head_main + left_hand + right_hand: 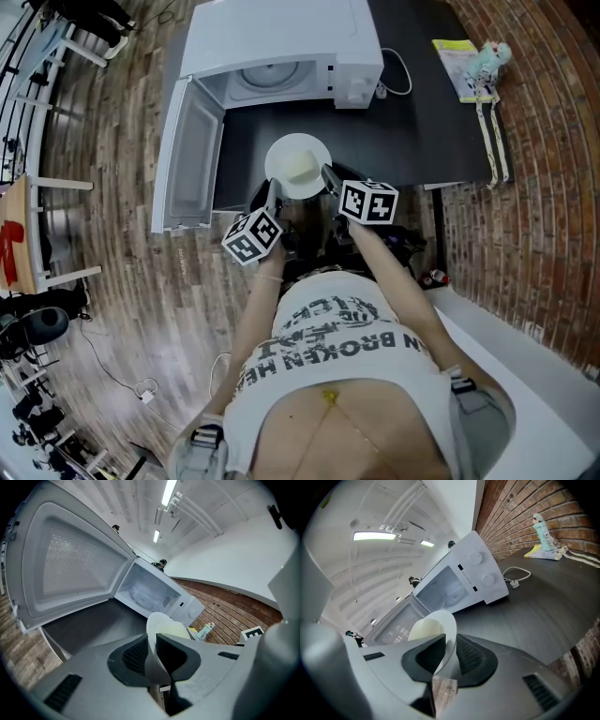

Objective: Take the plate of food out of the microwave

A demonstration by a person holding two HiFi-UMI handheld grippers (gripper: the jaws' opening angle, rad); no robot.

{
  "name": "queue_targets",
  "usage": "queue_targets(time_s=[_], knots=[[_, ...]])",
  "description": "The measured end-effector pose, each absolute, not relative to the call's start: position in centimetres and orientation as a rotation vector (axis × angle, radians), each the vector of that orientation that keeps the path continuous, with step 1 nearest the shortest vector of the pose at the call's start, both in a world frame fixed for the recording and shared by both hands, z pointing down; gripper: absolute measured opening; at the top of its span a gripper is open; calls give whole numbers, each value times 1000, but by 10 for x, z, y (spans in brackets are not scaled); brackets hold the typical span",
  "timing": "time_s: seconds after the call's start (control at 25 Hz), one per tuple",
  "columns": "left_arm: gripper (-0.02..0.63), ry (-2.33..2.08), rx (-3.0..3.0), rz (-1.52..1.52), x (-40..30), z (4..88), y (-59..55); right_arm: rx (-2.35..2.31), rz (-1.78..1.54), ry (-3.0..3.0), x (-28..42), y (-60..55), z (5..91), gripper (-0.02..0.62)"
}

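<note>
My left hand-held gripper [273, 193] and right hand-held gripper [327, 176] each clamp an opposite rim of the white plate [284, 150], which carries pale food [302, 170]. I hold it over the dark tabletop [422, 131], just in front of the microwave [281, 37]. The microwave door [192, 155] stands open at my left. A white cable [401, 75] lies beside the oven, and a booklet [455, 66] lies well apart. Only the right gripper view shows the two knobs [480, 569]; the left gripper view looks into the cavity [147, 592].

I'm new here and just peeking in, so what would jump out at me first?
First, the white plate of pale food, held over the dark table. The left gripper and right gripper are each shut on its rim from opposite sides. Behind it stands the white microwave, its door swung wide open to the left.
</note>
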State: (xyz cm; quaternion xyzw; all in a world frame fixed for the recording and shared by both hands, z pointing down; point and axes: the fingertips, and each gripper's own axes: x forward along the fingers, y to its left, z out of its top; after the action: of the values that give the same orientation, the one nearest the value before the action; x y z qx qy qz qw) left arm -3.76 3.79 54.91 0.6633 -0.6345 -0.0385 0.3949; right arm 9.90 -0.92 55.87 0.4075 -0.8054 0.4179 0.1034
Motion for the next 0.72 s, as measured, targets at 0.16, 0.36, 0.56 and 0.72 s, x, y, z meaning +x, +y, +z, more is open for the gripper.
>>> queue_targets(time_s=[0.16,0.36,0.56,0.72], knots=[[60,-1608,1683,-95,-37,550,39,1205,1229,-2377,99,-8,559,69],[60,-1608,1685,-95,-37,551,40,1205,1229,-2374,99,-7,560,69],[60,-1611,1677,-103,-39,551,41,1195,1219,-2380,97,-7,559,69],[60,-1611,1675,-105,-40,552,40,1194,1214,-2380,96,-9,559,67]])
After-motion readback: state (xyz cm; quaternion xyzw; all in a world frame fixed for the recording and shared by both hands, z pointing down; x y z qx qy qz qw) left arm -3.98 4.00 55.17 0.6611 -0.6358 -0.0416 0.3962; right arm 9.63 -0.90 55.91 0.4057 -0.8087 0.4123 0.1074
